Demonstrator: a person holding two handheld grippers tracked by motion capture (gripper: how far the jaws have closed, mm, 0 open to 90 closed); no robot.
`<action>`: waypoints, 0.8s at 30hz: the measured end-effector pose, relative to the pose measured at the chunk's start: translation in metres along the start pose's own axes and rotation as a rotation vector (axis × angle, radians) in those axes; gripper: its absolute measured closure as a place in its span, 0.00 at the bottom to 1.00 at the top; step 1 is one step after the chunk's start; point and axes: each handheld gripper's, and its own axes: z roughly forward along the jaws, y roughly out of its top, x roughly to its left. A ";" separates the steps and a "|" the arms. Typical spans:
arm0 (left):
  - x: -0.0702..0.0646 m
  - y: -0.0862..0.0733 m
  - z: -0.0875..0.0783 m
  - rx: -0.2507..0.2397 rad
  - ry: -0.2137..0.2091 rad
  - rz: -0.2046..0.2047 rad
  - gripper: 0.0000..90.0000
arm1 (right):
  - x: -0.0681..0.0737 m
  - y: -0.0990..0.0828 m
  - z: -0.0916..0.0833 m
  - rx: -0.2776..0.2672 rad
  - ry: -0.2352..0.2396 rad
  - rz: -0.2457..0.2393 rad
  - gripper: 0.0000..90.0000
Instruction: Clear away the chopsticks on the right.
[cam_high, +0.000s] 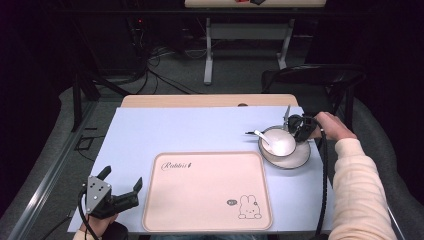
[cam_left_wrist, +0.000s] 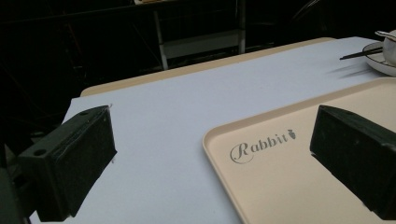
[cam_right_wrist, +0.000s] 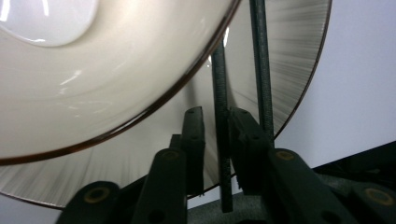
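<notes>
A white bowl (cam_high: 278, 141) with a spoon (cam_high: 261, 134) in it stands on a ribbed plate (cam_high: 300, 157) at the right of the pale blue mat. Dark chopsticks (cam_high: 251, 132) lie across the plate. My right gripper (cam_high: 295, 131) sits at the plate's far right rim. In the right gripper view its pads (cam_right_wrist: 194, 140) are shut on one chopstick (cam_right_wrist: 220, 93), beside the bowl (cam_right_wrist: 93, 70), while a second chopstick (cam_right_wrist: 260, 60) runs free just to the right. My left gripper (cam_high: 122, 176) rests open at the mat's near left corner, with nothing between its jaws (cam_left_wrist: 215, 126).
A beige tray (cam_high: 210, 195) printed with a rabbit lies in the middle near the front edge; its corner (cam_left_wrist: 303, 186) reaches between the left jaws. Behind the table stand a dark chair (cam_high: 320, 80) and another table's legs (cam_high: 207, 55), with cables on the floor.
</notes>
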 end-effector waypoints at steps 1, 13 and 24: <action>0.000 0.000 0.000 0.003 0.000 -0.001 0.00 | -0.001 0.001 0.000 0.017 -0.001 -0.009 0.89; 0.000 0.000 0.001 0.002 -0.002 0.004 0.00 | 0.000 0.000 -0.020 -0.071 -0.012 0.024 0.95; -0.001 0.001 0.003 0.004 -0.009 0.009 0.00 | 0.000 0.000 -0.062 -0.101 -0.116 0.102 0.95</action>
